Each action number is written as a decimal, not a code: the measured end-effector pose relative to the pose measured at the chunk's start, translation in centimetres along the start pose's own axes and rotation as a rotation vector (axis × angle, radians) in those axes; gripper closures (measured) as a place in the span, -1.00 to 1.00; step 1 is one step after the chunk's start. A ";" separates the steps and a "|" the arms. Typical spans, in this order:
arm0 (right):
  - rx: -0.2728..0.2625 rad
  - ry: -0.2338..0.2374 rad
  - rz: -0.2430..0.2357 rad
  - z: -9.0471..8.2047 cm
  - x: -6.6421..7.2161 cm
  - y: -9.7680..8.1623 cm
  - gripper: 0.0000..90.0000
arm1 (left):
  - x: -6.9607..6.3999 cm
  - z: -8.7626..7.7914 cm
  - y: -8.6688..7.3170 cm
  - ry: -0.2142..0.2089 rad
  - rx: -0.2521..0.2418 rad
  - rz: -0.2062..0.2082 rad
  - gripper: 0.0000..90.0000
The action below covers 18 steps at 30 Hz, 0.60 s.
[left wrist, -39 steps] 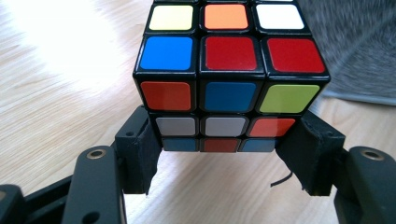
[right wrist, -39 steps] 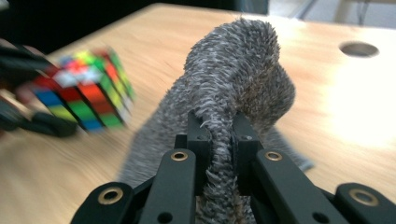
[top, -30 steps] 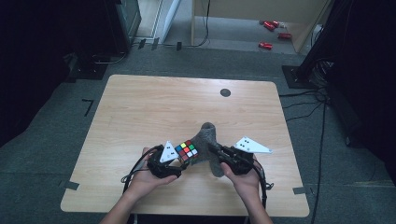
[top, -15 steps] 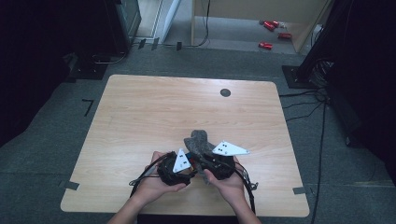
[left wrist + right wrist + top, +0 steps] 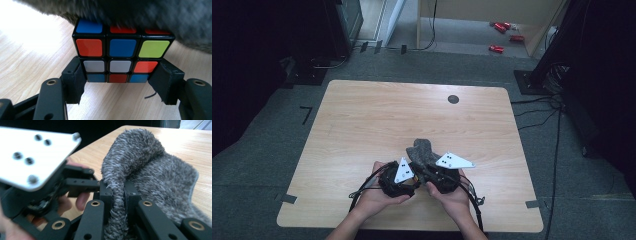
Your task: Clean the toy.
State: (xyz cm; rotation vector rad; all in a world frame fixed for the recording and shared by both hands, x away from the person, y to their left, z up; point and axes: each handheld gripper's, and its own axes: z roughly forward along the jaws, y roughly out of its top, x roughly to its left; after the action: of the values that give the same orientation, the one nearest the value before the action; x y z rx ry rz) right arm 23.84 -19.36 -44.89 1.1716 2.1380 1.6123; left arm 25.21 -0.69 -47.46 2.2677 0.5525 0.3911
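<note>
Lab or studio space, bare wooden table on grey carpet, cables, dark equipment stands

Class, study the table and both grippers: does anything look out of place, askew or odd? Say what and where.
Yes. A grey fuzzy cloth, pinched in the right gripper, is draped over the top of the puzzle cube that the left gripper clamps at its lower layers. A colourful cube half hidden under cloth looks odd. The table looks undamaged, with nothing spilled.
</note>
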 end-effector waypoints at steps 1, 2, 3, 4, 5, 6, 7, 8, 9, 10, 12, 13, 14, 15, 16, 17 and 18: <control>0.000 0.000 0.000 0.0 0.0 0.0 0.82 | 0.1 0.0 0.0 -0.007 -0.002 -0.004 -0.21; -0.007 -0.017 0.009 -0.1 -0.4 -0.1 0.82 | 0.1 0.0 -0.1 -0.010 -0.002 -0.008 -0.21; -0.017 -0.037 0.017 -0.2 -0.8 -0.1 0.82 | 0.2 0.0 -0.1 -0.011 -0.005 -0.014 -0.21; -0.024 -0.054 0.029 -0.4 -1.2 -0.2 0.82 | 0.4 -0.1 -0.1 -0.009 -0.006 -0.017 -0.21; -0.029 -0.059 0.052 -0.8 -1.7 -0.4 0.82 | 0.5 -0.2 -0.1 -0.007 -0.011 -0.023 -0.21; -0.029 -0.059 0.052 -0.8 -1.7 -0.4 0.82 | 0.5 -0.2 -0.1 -0.006 -0.012 -0.027 -0.21; -0.028 -0.040 0.044 -1.0 -1.5 -0.5 0.83 | 0.5 -0.2 -0.1 -0.005 -0.013 -0.029 -0.21; -0.024 -0.028 0.039 -1.0 -1.2 -0.5 0.83 | 0.5 -0.2 -0.1 -0.004 -0.013 -0.032 -0.21; -0.022 -0.007 0.034 -0.9 -0.8 -0.5 0.83 | 0.5 -0.2 -0.1 -0.004 -0.013 -0.034 -0.21; -0.022 -0.007 0.034 -0.9 -0.8 -0.5 0.83 | 0.5 -0.2 -0.1 -0.005 -0.016 -0.036 -0.21; -0.028 0.029 0.025 -0.5 0.0 -0.5 0.83 | 0.3 -0.2 -0.1 -0.006 -0.021 -0.030 -0.21; -0.028 0.029 0.025 -0.5 0.0 -0.5 0.83 | 0.2 -0.2 -0.1 -0.003 -0.025 -0.030 -0.21; -0.036 0.025 0.024 -0.4 -0.1 -0.5 0.83 | 0.2 -0.3 -0.1 -0.003 -0.029 -0.031 -0.21; -0.053 0.024 0.026 -0.4 -0.3 -0.5 0.82 | 0.2 -0.3 0.0 -0.004 -0.034 -0.032 -0.21; -0.088 -0.005 0.045 -0.6 -1.0 -0.6 0.82 | 0.4 -0.5 0.0 -0.008 -0.041 -0.040 -0.21; -0.088 -0.005 0.045 -0.6 -1.0 -0.6 0.82 | 0.4 -0.5 0.0 -0.008 -0.041 -0.040 -0.21; -0.096 -0.018 0.063 -0.8 -1.3 -0.6 0.82 | 0.5 -0.5 -0.1 -0.002 -0.042 -0.042 -0.21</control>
State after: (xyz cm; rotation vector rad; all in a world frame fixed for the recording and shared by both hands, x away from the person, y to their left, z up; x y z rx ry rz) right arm 23.93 -20.83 -45.52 1.2307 2.0075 1.7034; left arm 25.43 -0.09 -47.11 2.2127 0.5845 0.3767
